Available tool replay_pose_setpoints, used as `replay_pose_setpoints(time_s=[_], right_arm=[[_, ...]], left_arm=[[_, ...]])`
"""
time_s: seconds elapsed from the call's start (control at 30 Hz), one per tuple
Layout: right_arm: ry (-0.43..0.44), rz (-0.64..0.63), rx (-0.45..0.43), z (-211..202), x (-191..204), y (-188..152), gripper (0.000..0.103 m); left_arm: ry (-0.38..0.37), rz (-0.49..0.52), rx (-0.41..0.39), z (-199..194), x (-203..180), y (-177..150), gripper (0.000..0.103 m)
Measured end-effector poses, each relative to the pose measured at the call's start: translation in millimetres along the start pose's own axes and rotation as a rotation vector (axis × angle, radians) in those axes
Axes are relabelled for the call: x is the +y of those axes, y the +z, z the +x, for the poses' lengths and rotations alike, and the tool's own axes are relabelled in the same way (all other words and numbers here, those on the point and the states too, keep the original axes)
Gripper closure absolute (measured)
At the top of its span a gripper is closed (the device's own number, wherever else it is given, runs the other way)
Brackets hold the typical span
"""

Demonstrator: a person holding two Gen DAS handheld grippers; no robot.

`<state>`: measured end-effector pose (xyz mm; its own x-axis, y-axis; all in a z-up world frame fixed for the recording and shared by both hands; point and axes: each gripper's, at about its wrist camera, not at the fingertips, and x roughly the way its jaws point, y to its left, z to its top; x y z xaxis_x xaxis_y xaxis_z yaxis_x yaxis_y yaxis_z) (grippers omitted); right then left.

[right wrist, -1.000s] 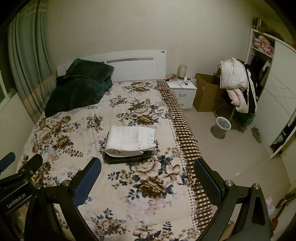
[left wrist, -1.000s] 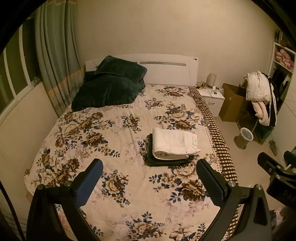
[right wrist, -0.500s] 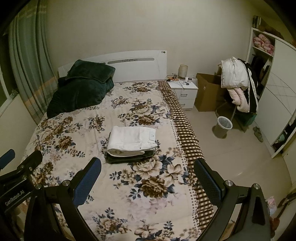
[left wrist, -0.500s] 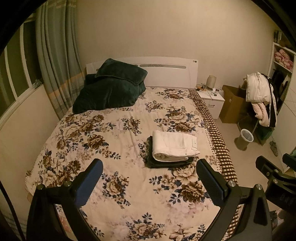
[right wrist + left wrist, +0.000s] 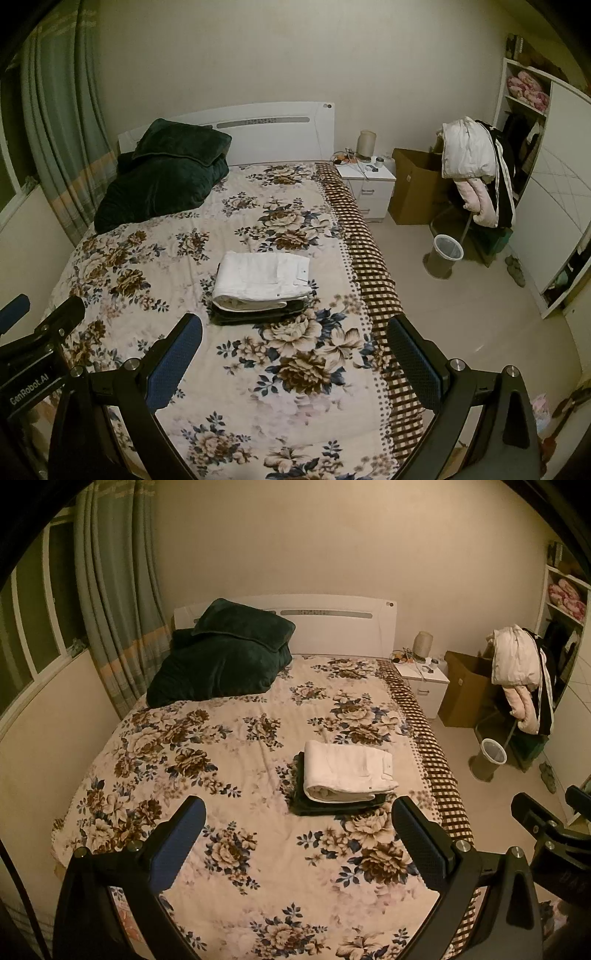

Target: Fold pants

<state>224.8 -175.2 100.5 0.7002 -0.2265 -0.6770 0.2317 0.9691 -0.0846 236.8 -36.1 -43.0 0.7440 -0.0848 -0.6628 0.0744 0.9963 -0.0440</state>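
Observation:
Folded white pants (image 5: 347, 770) lie on top of a folded dark garment (image 5: 332, 803) on the floral bed (image 5: 221, 775), right of its middle. The stack also shows in the right wrist view: the white pants (image 5: 262, 280) over the dark garment (image 5: 255, 314). My left gripper (image 5: 299, 827) is open and empty, held well back above the foot of the bed. My right gripper (image 5: 295, 343) is open and empty, also held back from the stack. Neither touches the clothes.
Dark green pillows (image 5: 221, 661) lie at the white headboard. A white nightstand (image 5: 369, 184), a cardboard box (image 5: 413, 184), a chair piled with clothes (image 5: 476, 173) and a waste bin (image 5: 443, 254) stand right of the bed. Curtains (image 5: 114, 590) hang at the left.
Both grippers have drawn back and up a little from the bed; the stack looks smaller and farther. The clothes have not moved. Both stay open.

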Motion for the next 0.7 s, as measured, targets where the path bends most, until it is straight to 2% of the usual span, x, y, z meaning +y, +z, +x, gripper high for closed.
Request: replay_pose_setpoints(time_s=[0.7], right_arm=[[0.005, -0.010, -0.002, 1.1, -2.9, 2.6, 0.001]], left_arm=[[0.001, 0.000, -0.006, -0.9, -0.7, -0.2, 0.000]])
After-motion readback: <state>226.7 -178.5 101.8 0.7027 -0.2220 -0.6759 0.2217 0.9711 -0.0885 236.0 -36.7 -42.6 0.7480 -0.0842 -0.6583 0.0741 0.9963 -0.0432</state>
